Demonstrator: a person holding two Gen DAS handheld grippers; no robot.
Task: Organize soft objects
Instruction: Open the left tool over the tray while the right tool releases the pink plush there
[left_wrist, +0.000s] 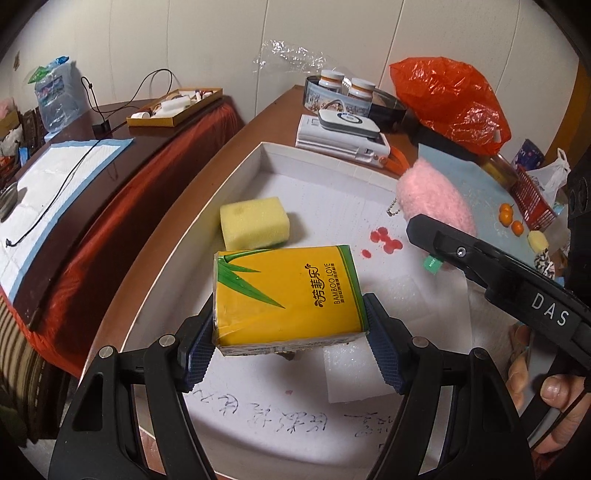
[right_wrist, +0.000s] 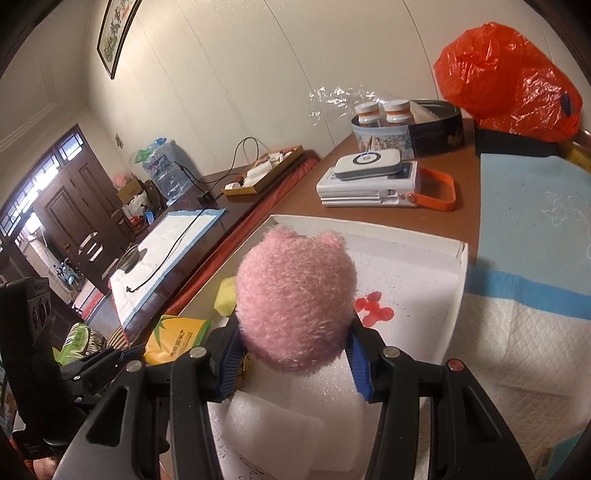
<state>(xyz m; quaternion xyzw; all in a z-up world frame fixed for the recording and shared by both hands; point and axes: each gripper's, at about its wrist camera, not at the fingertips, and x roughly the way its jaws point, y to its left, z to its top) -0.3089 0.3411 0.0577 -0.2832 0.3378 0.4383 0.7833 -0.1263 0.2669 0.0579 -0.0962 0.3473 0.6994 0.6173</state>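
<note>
My left gripper (left_wrist: 290, 334) is shut on a yellow tissue pack (left_wrist: 288, 295) with bamboo print and holds it above the white shallow box (left_wrist: 325, 158). A yellow sponge (left_wrist: 254, 222) lies in the box beyond it. My right gripper (right_wrist: 293, 356) is shut on a pink plush toy (right_wrist: 295, 299) above the same box (right_wrist: 406, 236). The plush (left_wrist: 436, 199) and the right gripper's arm show at the right of the left wrist view. The tissue pack (right_wrist: 177, 338) and sponge (right_wrist: 227, 297) show at the left of the right wrist view. White foam sheets (right_wrist: 295, 417) lie in the box under the plush.
Beyond the box stand a white device stack (left_wrist: 343, 138) with an orange strap, a round tin (left_wrist: 343, 96) with jars and an orange plastic bag (left_wrist: 450, 99). A blue-white pad (right_wrist: 532, 295) lies right of the box. Small oranges (left_wrist: 511, 218) and a red basket sit far right.
</note>
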